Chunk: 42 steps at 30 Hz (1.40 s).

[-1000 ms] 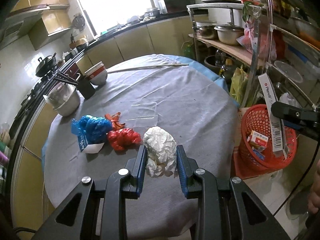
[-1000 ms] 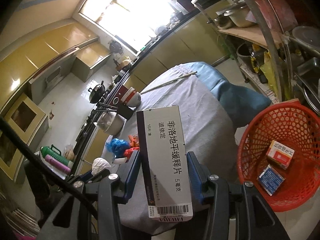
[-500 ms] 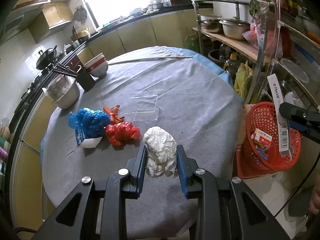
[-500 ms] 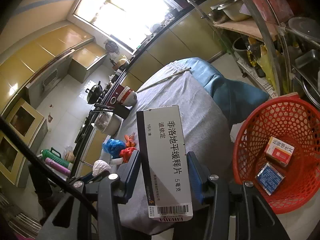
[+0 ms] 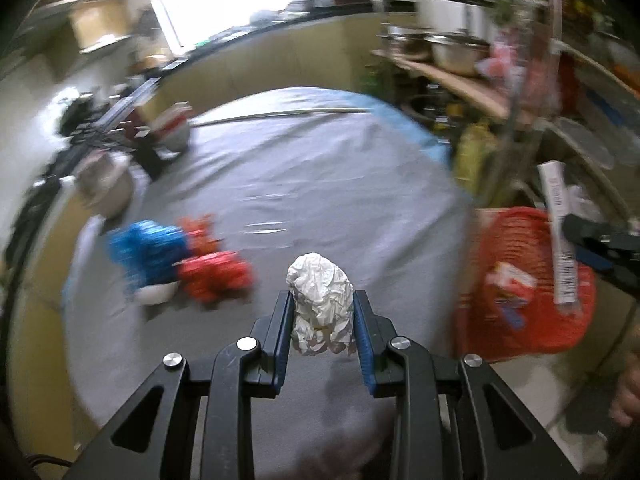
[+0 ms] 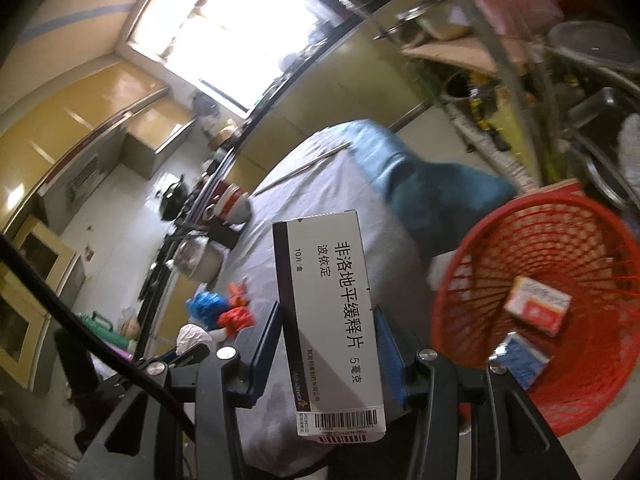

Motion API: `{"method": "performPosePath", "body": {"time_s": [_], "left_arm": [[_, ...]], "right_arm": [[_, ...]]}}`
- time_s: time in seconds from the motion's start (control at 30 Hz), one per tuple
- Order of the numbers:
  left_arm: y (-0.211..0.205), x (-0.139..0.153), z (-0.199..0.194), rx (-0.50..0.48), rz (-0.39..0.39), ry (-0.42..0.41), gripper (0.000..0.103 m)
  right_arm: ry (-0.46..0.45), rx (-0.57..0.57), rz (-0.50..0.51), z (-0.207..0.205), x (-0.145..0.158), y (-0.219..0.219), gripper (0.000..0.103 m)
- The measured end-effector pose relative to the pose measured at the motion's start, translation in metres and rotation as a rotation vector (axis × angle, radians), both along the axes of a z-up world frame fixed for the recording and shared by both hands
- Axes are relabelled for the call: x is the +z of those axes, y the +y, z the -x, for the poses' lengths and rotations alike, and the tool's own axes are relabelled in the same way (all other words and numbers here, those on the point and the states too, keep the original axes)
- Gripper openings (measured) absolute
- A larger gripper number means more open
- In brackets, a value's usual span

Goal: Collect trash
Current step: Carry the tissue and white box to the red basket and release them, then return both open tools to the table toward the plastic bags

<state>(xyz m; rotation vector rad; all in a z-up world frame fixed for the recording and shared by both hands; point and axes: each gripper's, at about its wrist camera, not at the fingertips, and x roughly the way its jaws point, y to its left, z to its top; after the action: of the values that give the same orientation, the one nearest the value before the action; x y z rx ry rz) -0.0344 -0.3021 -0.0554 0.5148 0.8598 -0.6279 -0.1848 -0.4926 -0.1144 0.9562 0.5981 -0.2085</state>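
left gripper point(image 5: 321, 310): fingers clenched on a crumpled white paper ball point(image 5: 321, 303), held above the grey-covered table point(image 5: 320, 184). right gripper point(image 6: 327, 334): fingers grasping a white medicine box point(image 6: 332, 316), upright, beside the red basket point(image 6: 496, 248). in the basket: two small boxes point(image 6: 536, 306). on the table: blue bag point(image 5: 146, 250) and red bag point(image 5: 216, 276), touching.
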Motion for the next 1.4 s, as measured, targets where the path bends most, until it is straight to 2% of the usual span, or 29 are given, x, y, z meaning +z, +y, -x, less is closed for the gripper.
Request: {"method": "performPosePath", "body": {"time_s": [0.2,0.4,0.47,0.53,0.57,0.63,0.77,0.93,1.03,1.23,1.33,1.4], "left_arm": [[-0.075,-0.024,0.025,-0.215,0.053,0.132,0.031],[-0.14,-0.052,0.058,-0.374,0.086,0.321,0.032],[-0.155,-0.062,0.066,-0.401,0.074,0.359,0.035],[-0.166,-0.072,0.071,-0.426,0.06,0.394,0.038],[-0.17,-0.077,0.073,-0.438,0.053,0.406,0.044],[-0.173,-0.083,0.075,-0.438,0.03,0.411,0.057],[-0.162,-0.079,0.063,-0.413,0.025,0.393,0.057],[-0.121,-0.065,0.037,-0.358,0.001,0.308,0.06],[-0.081,-0.055,0.016,-0.252,0.008,0.277,0.06],[0.014,-0.041,-0.013,0.025,0.012,0.209,0.061],[0.045,-0.033,-0.026,0.121,-0.016,0.157,0.061],[0.064,-0.027,-0.035,0.186,-0.03,0.104,0.061]], "right_arm": [[0.049,-0.167,-0.008,0.05,-0.012,-0.043,0.05],[0.118,-0.291,-0.04,0.092,-0.031,-0.074,0.051],[0.141,-0.312,-0.06,0.099,-0.039,-0.08,0.052],[0.159,-0.329,-0.1,0.106,-0.048,-0.087,0.06],[0.163,-0.335,-0.113,0.108,-0.051,-0.089,0.066],[0.168,-0.352,-0.129,0.113,-0.057,-0.093,0.067],[0.155,-0.362,-0.127,0.116,-0.056,-0.102,0.067],[0.094,-0.317,-0.055,0.11,-0.03,-0.103,0.067],[0.057,-0.269,0.008,0.102,-0.007,-0.099,0.067],[-0.113,-0.147,0.143,0.069,0.057,-0.079,0.067],[-0.191,-0.051,0.189,0.048,0.074,-0.051,0.067],[-0.185,0.027,0.181,0.033,0.071,-0.03,0.067]]}}
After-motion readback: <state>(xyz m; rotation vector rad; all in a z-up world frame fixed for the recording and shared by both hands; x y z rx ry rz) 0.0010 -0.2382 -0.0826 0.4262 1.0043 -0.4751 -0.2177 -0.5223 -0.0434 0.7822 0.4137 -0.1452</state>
